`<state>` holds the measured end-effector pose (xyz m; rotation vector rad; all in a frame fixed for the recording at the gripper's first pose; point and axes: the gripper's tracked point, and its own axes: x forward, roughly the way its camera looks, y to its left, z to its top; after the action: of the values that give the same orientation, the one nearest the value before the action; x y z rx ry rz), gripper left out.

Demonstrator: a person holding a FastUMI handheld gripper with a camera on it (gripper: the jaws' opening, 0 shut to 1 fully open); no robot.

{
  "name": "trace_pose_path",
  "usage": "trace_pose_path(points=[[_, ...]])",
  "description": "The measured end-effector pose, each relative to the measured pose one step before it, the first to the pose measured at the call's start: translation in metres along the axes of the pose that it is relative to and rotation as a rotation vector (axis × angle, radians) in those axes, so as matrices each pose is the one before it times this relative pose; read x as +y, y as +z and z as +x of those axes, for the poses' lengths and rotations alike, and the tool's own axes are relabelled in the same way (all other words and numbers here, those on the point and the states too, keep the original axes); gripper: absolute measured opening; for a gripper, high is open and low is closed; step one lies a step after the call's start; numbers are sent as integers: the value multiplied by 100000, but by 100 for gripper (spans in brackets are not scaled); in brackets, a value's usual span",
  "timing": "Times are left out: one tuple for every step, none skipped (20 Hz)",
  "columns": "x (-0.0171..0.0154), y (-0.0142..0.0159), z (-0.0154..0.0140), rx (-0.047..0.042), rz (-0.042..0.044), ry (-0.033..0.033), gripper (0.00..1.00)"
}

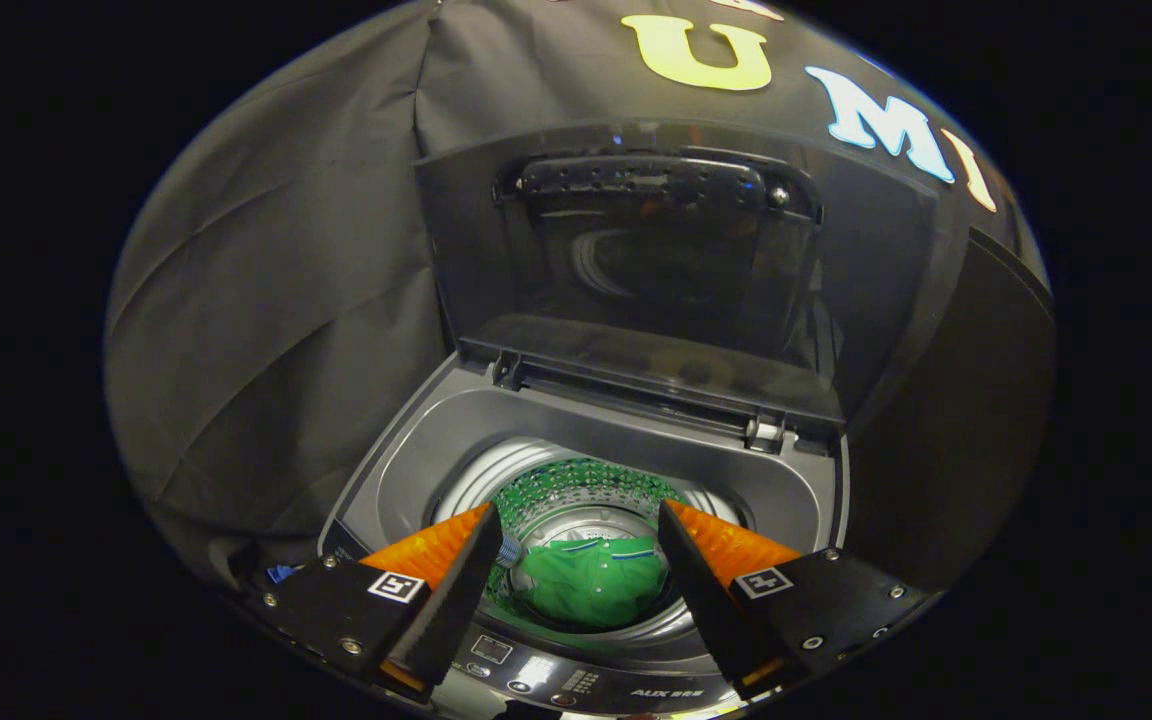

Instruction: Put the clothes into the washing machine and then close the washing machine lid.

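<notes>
Gripper (579, 520) is held above the front edge of the washing machine (406, 440), and its two fingers are spread wide apart, with nothing pressed between them. Between the fingers, lower down, the round drum (576, 485) is seen, and its perforated wall is tinted green by reflection. On the bottom of the drum the clothes (591, 585) are laid: a bright green garment, crumpled into a loose heap, with a collar that is trimmed by thin white and blue stripes. The garment is not touched by the fingers. Beyond the drum the dark lid (656, 250) is raised upright on its hinges, and its inner window is turned toward the camera. Just below the fingers the control panel (576, 685) is seen.
</notes>
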<state>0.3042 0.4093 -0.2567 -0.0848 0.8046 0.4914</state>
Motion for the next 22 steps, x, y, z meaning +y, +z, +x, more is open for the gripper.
trace_pose_path(points=[[-26,257,-24,-441,233,13,97],[-11,95,-129,-342,167,-45,97],[5,284,-235,-1009,121,90,97],[70,542,-276,-2420,-331,14,97],[27,845,-344,-3304,-739,-153,97],[72,879,-373,-3942,-812,-54,97],[133,1267,-263,-4588,-577,383,97],[203,1141,-354,-4575,-590,356,97],[133,1372,-468,-4677,-578,370,97],[191,1464,-523,-4497,-863,320,96],[143,1471,-406,-4536,-1076,132,96],[203,1352,-214,-4213,-1193,244,97],[183,1386,-180,-4291,-995,14,97],[91,1458,-146,-4099,-1052,-219,97],[-33,1321,49,-3679,-910,-786,97],[-15,1351,-220,-3390,-539,-1219,96],[-166,1701,52,-3836,4,-1309,96],[-148,1638,120,-3560,123,-874,96],[-8,1208,554,-2461,538,-657,96],[50,460,913,-453,934,-475,96],[-69,232,1100,1125,1404,-297,96],[-122,103,1021,1194,1457,-909,96]])
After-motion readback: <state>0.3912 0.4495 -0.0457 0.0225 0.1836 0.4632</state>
